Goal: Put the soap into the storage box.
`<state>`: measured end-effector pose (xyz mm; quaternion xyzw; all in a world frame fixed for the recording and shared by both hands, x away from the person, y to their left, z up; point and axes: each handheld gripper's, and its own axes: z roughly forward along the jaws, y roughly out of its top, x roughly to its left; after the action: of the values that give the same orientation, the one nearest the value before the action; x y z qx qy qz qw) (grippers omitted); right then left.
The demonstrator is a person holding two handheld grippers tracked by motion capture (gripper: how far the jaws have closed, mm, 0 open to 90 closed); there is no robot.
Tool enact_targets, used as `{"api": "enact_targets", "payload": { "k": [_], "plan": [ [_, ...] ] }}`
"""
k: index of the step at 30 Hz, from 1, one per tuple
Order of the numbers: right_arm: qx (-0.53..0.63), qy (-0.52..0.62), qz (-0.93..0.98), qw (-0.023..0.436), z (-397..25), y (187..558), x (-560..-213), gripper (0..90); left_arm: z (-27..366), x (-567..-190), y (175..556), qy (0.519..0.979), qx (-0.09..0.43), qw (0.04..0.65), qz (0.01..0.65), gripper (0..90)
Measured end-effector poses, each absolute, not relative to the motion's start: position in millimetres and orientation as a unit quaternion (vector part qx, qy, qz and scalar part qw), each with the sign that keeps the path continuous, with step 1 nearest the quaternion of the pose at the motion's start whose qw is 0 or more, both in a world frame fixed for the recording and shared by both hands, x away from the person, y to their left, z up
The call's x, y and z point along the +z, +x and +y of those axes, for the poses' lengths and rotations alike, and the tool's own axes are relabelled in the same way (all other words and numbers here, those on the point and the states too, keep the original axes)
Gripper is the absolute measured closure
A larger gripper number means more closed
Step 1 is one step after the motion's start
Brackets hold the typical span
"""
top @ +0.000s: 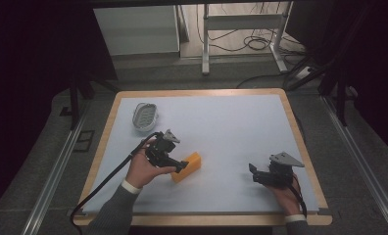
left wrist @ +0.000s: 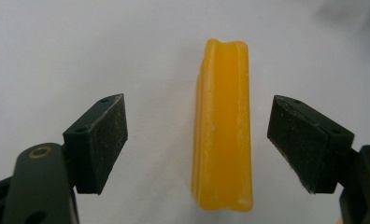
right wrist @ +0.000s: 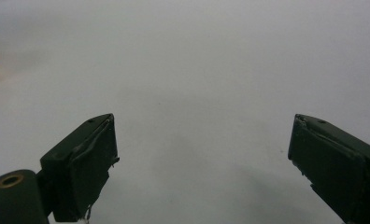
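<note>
On the pale grey table top (top: 231, 127), a little left of centre and toward the person's side, lies a long yellow-orange block with a shallow groove along its upper face (top: 188, 167). The left gripper (top: 181, 165) sits right at the block's near end. Along its own jaws, the block (left wrist: 224, 130) runs lengthwise between the two black rubber-faced pads (left wrist: 106, 140), with clear table showing on either side, so the jaws are spread wide and touch nothing. The block lies closer to the right-hand pad than to the left one.

My reading is that this is the approach to a grasp: the left gripper is lined up over the block but has not closed.

The right gripper (top: 253, 172) rests low over bare table well off to the right, its jaws also wide apart with nothing between them (right wrist: 202, 154). A small white oval slotted dish (top: 145, 116) stands near the far left corner, well apart from the block.

The next move, I'd judge, calls for centring the jaws so both pads meet the long sides evenly, settling a touch lower, then squeezing. An off-centre close could nudge the block sideways or twist it.
</note>
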<state>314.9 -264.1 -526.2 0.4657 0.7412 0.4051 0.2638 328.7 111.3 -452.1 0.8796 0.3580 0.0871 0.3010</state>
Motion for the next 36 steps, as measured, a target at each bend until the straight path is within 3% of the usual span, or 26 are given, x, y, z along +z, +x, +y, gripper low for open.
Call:
{"api": "enact_targets", "payload": {
  "k": [14,22,28,36],
  "plan": [
    [0.403,0.466,0.742,0.265,-264,315,-526,8.3,86,-483,333,0.889,0.06,0.274,0.363,28.4],
    [0.402,0.47,0.74,0.265,-265,315,-526,8.3,82,-490,336,0.888,0.061,0.27,0.367,42.3],
    [0.402,0.471,0.74,0.265,-265,316,-526,8.3,79,-495,337,0.891,0.054,0.266,0.363,58.4],
    [0.4,0.474,0.738,0.267,-265,316,-527,8.3,82,-493,338,0.892,0.056,0.268,0.361,61.0]
  ]
}}
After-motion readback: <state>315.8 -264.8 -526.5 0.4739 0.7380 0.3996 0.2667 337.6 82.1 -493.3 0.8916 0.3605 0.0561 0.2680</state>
